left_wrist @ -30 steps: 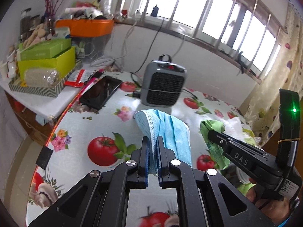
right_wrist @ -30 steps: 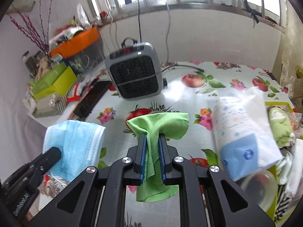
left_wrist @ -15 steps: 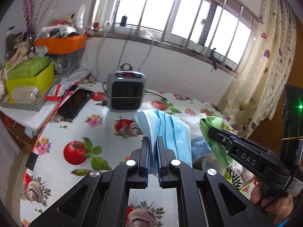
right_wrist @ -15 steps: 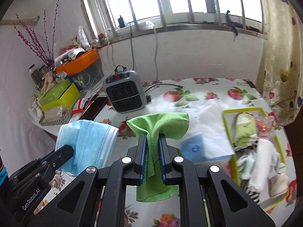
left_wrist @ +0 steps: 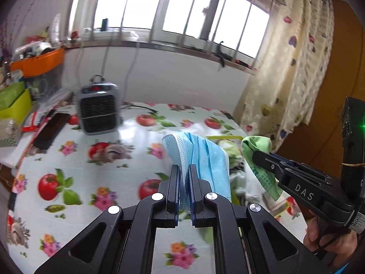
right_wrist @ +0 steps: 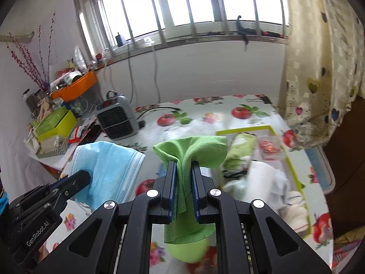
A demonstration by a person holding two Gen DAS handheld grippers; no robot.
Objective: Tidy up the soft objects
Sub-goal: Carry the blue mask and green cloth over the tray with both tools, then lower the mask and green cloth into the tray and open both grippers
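Both claws clamped on soft items, held above the fruit-print surface [left_wrist: 127, 137].

The left claw [left_wrist: 184, 169] pinches a blue face mask [left_wrist: 205, 157], which fans out beyond and to the right of its tips. The right claw [right_wrist: 184, 166] grips a green cloth [right_wrist: 194, 148]; folds spread above its fingertips, the tail hanging between the jaws. A yellow-rimmed tray [right_wrist: 294, 171] of fabrics lies beyond and right of it.

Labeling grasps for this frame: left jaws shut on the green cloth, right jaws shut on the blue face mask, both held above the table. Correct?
Not quite: the items are swapped. In the left wrist view the left gripper is shut on the blue face mask; in the right wrist view the right gripper is shut on the green cloth. Both are held above the table, as you said.
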